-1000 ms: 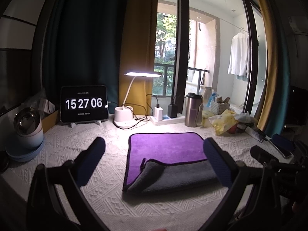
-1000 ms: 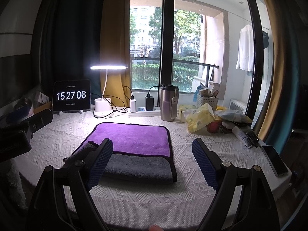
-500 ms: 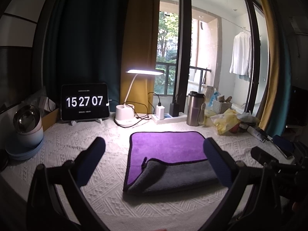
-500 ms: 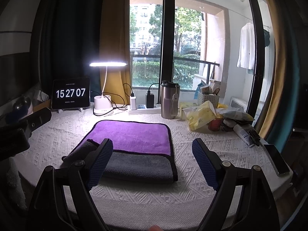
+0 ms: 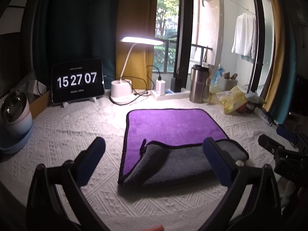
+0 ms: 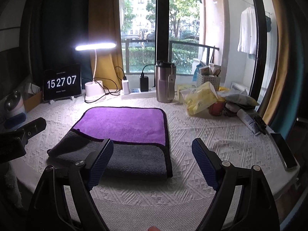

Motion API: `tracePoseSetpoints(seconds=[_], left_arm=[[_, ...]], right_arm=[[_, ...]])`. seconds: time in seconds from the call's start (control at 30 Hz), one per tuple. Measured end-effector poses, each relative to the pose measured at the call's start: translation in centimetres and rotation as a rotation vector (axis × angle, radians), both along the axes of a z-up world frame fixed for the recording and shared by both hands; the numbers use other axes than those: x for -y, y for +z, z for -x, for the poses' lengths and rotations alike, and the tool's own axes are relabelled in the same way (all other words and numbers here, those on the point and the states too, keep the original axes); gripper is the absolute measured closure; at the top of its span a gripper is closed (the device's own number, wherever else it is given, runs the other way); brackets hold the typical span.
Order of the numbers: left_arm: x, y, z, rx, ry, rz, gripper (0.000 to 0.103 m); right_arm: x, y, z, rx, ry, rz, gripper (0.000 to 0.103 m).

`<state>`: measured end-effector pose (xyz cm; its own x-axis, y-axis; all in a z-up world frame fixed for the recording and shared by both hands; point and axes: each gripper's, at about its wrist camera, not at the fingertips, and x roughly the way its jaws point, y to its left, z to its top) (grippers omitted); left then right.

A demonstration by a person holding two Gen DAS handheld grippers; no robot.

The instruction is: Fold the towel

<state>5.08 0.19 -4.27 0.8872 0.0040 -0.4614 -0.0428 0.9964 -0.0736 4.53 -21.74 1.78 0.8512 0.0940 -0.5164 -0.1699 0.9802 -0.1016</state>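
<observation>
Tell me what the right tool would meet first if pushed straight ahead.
Probably the towel: the open right tool points at its near right edge, above the white tablecloth. Height is unclear.

Left tool (image 5: 153,158): two black plastic arms, each tipped with a dark blue, finely ribbed pad (image 5: 217,161); a silver screw head sits behind each pad. Right tool (image 6: 152,158): same black frame, blue cross-hatched pads (image 6: 101,160), silver screws at the joints.

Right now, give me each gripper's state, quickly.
Left gripper: open, empty, above the towel.
Right gripper: open, empty.
</observation>
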Motion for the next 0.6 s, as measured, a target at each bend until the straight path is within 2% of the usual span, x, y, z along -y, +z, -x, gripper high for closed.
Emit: tracePoseSetpoints(seconds=[0.1,0.4,0.47,0.6], left_arm=[[0.1,-0.9,-1.3,-0.044,-0.009,-0.004,0.001],[0.2,-3.5,-5.6,-0.182,-0.031,-0.004,0.003],[0.1,-4.3,-6.6,-0.222,-0.038,-0.01,0.011],[0.1,-5.6,-8.1,-0.282,-0.045,-0.021,0.016]], right_arm=[[0.4,-0.7,-1.2,-0.039,0.003,-0.008,0.018],[1.8,-3.3,-5.5,-0.173,0.006,-0.031,0.03],[2.0,-3.9,-6.5,-0.204,0.011,-0.041,0.036],[2.3,-5.3,-8.2,-0.259,0.019,-0.049,0.038]])
